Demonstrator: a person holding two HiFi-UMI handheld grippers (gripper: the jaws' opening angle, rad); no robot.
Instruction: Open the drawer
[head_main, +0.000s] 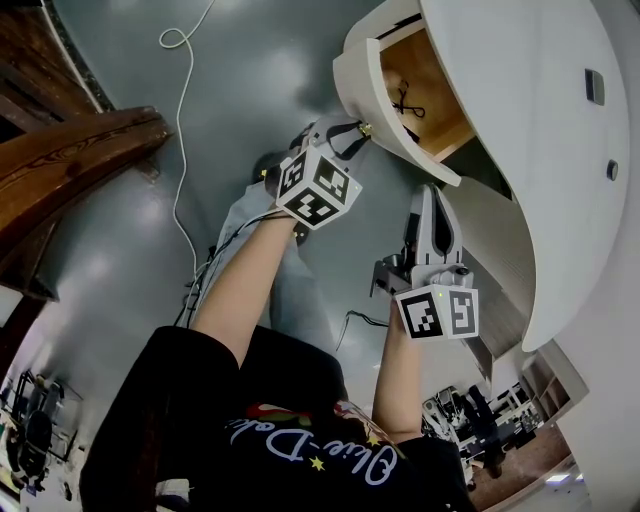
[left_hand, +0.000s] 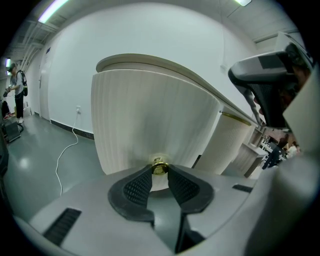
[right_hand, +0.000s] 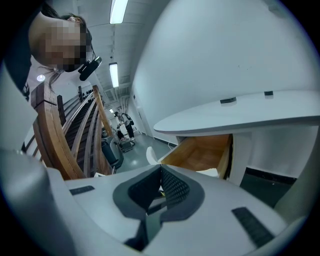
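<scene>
The white curved drawer (head_main: 352, 82) stands pulled out of the rounded white cabinet (head_main: 530, 130), showing its wooden inside with black scissors (head_main: 405, 103) lying in it. My left gripper (head_main: 357, 130) is shut on the small brass knob (left_hand: 159, 167) at the middle of the ribbed drawer front (left_hand: 150, 120), one pad on each side of it. My right gripper (head_main: 433, 196) hangs lower, beside the cabinet's ribbed side and apart from the drawer. Its jaws meet at the tips with nothing between them. In the right gripper view the open drawer (right_hand: 202, 152) shows under the cabinet top.
A white cable (head_main: 183, 150) trails across the grey floor. A wooden stair railing (head_main: 80, 160) curves along the left, also the railing (right_hand: 55, 135) in the right gripper view. A person (left_hand: 17, 95) stands far off down the hall.
</scene>
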